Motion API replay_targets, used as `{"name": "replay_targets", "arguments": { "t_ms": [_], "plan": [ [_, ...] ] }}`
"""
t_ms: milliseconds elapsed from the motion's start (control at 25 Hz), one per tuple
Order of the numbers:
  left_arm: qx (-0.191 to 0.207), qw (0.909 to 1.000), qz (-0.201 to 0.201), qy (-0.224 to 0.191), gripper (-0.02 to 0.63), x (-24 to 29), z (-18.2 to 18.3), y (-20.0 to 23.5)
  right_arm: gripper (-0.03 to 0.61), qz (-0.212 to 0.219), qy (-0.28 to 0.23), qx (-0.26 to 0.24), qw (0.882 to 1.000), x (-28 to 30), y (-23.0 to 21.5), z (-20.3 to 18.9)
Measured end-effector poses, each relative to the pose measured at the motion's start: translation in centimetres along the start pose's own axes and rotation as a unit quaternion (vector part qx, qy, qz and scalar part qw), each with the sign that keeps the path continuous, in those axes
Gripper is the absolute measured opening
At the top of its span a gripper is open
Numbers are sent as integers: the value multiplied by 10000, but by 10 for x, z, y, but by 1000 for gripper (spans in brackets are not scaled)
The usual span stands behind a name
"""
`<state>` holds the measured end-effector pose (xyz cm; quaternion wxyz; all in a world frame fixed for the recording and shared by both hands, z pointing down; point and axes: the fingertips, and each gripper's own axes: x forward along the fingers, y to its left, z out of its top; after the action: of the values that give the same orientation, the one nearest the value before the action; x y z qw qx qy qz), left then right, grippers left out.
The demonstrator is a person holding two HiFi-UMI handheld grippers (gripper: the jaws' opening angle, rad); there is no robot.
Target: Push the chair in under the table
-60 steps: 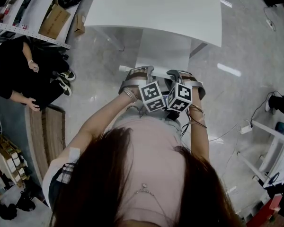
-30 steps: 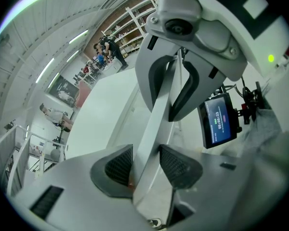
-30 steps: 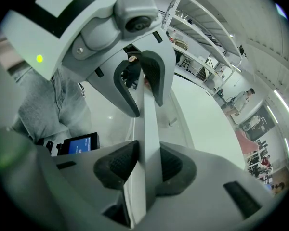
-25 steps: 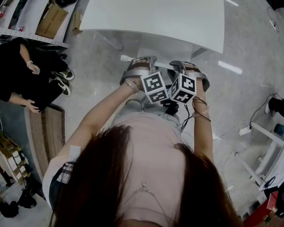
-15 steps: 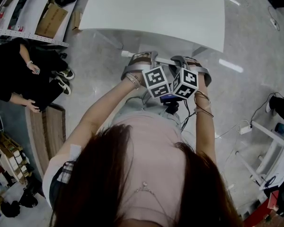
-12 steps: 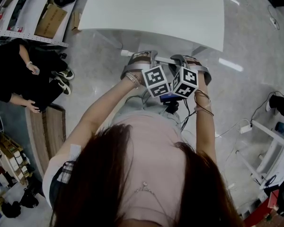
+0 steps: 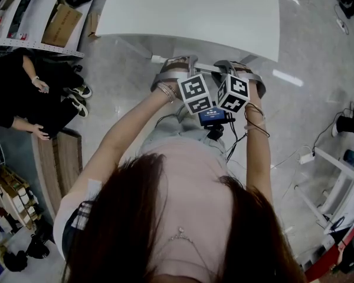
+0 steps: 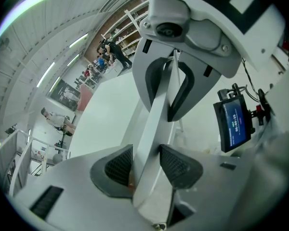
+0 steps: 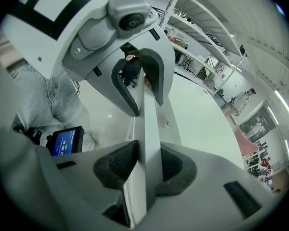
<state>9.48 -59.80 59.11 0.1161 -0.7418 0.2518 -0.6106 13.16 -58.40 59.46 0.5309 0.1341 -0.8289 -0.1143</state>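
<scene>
Here, seen from above, a person stands facing a large white rectangular table (image 7: 189, 10) that fills the top centre of the frame. The white chair (image 7: 159, 59) is almost wholly hidden beneath it. Only its slim top rail (image 7: 207, 69) shows, lying just below the table's near edge, upper centre.

Both hands hold tools on that rail, side by side. The left gripper (image 7: 176, 67) is clenched on the rail's left part. Its own view shows the ribbed black pads (image 8: 116, 166) pressing on either face of the white bar. The right gripper (image 7: 241, 71) grasps the rail's right part in the same way, squeezing the bar from both sides.

Two grips set apart along the rail likely serve to drive the chair straight, without letting it swivel. Judging by how little of the chair shows, the push looks nearly finished.

At the far left of the frame, a person in black clothing (image 7: 15, 96) sits low beside shelving.
</scene>
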Motion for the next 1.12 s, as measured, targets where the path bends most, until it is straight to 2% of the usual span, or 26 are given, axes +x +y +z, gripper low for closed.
{"name": "replay_targets", "arguments": {
  "t_ms": [280, 1120],
  "plan": [
    [-25, 10000, -15, -17, 178, 11, -10, 18, 120, 26, 22, -13, 10000, 14, -16, 9],
    [22, 9999, 50, -116, 179, 21, 4, 31, 120, 13, 75, -15, 10000, 17, -33, -3]
  ]
}}
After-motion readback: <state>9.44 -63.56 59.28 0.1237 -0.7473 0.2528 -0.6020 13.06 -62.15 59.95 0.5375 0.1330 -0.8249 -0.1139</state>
